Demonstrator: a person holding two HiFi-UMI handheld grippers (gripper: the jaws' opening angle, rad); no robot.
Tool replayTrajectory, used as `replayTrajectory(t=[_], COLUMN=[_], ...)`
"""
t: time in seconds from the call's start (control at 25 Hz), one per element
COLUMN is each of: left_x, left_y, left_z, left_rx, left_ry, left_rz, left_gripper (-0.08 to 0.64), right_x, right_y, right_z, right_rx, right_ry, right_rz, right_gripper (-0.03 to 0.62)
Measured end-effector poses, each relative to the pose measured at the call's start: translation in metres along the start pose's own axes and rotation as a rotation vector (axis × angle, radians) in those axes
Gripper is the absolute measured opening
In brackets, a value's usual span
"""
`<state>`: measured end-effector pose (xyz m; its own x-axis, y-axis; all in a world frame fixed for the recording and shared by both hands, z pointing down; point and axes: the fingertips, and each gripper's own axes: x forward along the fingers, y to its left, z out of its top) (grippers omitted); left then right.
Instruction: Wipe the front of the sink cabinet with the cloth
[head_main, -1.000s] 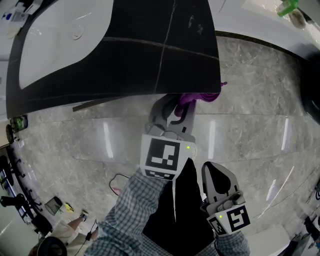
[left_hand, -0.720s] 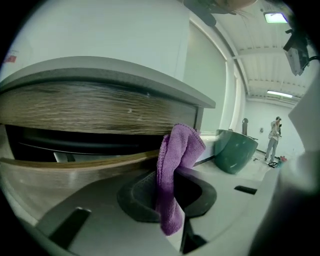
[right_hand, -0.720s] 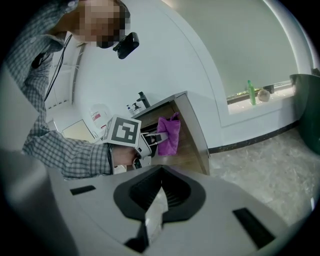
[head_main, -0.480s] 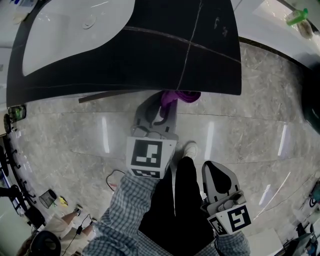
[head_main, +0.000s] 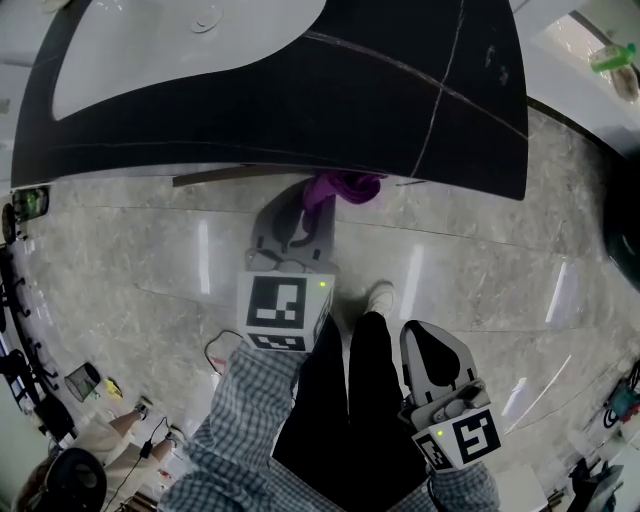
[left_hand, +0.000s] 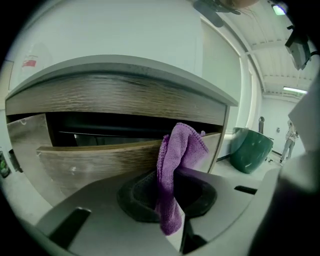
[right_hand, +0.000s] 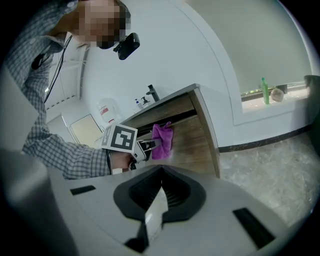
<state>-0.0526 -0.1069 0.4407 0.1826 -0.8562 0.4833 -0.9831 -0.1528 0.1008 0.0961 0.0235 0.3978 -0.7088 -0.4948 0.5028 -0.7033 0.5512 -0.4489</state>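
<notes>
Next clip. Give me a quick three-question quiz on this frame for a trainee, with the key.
1. Fill in: the cloth clamped in the left claw is ____ in colour.
2. True or false: the right claw also grips the cloth.
3. The cloth is held nearest to which? A) wooden drawer front B) shoe C) tap
Key: 1 purple; 2 false, it is shut and empty; 3 A.

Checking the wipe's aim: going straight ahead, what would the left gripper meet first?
Likely the wooden drawer front of the sink cabinet, with the purple cloth in the left gripper touching first; depth is unclear.
</notes>
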Motion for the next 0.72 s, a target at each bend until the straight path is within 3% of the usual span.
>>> replayTrajectory(t=[0.72], left_x=[-0.038], left_y=[0.096], left_z=[-0.029], left_rx=[-0.057], left_ry=[0.017], left_rz=[0.157], left_gripper=[0.054], right_x=[0.03], right_y=[0.044], right_z=[-0.011], right_rx=[-0.034], right_ry=[0.048], right_rz=[0.058], right_gripper=[0.017])
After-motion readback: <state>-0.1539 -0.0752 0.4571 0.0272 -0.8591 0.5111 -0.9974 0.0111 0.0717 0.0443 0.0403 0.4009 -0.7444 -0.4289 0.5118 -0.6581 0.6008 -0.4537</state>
